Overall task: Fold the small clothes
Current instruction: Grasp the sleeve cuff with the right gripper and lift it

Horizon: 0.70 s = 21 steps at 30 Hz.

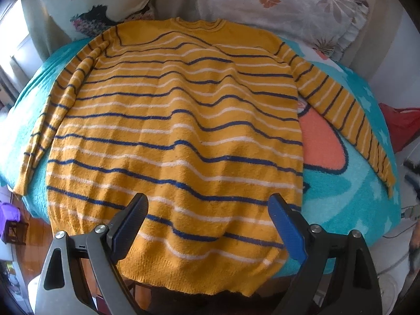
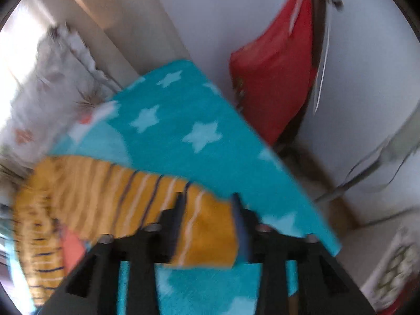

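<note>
We see a bed covered by a turquoise blanket (image 1: 349,210) with pale stars and a coral patch, floral pillows (image 1: 275,2) lined up at its far end against a beige headboard. Spread flat on the blanket, neck toward the pillows, lies the yellow striped sweater (image 1: 178,120), its hem hanging over the near edge and both sleeves out to the sides.

From the left wrist view we take in the whole garment; our left gripper (image 1: 207,210) hovers over the hem with its jaws wide apart and nothing between them. Wooden floor shows lower left.

The right wrist view, blurred, shows only the sweater's sleeve end (image 2: 207,233), lying between the half-parted jaws of our right gripper (image 2: 208,210); whether the pads press on it we cannot tell. This view gives more of the white wall and the red bag (image 2: 270,78) beside the bed.
</note>
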Each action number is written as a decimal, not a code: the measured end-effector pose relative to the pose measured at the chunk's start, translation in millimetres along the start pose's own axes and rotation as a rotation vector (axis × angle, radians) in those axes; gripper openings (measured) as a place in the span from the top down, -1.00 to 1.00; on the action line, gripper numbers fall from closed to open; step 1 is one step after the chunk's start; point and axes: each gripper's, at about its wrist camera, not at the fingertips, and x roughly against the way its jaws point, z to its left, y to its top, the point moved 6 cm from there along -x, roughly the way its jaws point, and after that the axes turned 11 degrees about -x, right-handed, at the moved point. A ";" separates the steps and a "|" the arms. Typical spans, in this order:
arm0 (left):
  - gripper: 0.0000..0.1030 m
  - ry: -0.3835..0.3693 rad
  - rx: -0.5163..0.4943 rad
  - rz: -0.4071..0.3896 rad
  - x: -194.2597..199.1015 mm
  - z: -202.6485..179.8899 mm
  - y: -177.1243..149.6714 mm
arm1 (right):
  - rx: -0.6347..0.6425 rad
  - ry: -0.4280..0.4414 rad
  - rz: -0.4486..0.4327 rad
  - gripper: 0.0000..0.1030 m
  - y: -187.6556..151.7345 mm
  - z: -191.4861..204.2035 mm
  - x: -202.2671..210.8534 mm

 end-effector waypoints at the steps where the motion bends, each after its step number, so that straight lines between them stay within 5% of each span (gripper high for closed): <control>1: -0.78 -0.001 0.007 0.004 -1.0 1.4 -0.3 | -0.047 0.067 0.059 0.11 -12.5 -3.8 -3.0; 4: -0.78 -0.006 0.011 0.013 -4.1 -0.3 -0.1 | -0.165 0.211 0.204 0.11 -53.0 -9.8 -18.5; 7: -0.78 -0.010 -0.015 0.014 -6.1 -8.5 1.4 | -0.220 0.234 0.265 0.10 -72.3 -10.8 -39.0; 14: -0.79 0.016 -0.046 -0.006 1.6 -9.3 -1.2 | -0.257 0.171 0.143 0.13 -32.9 -6.6 -62.0; 16: -0.78 0.028 -0.024 -0.007 3.9 2.5 -3.5 | -0.215 0.122 0.131 0.81 -23.1 -6.6 -67.9; 21: -0.78 0.044 0.089 -0.054 17.5 54.0 0.8 | -0.146 0.072 0.072 0.87 -2.2 3.4 -61.3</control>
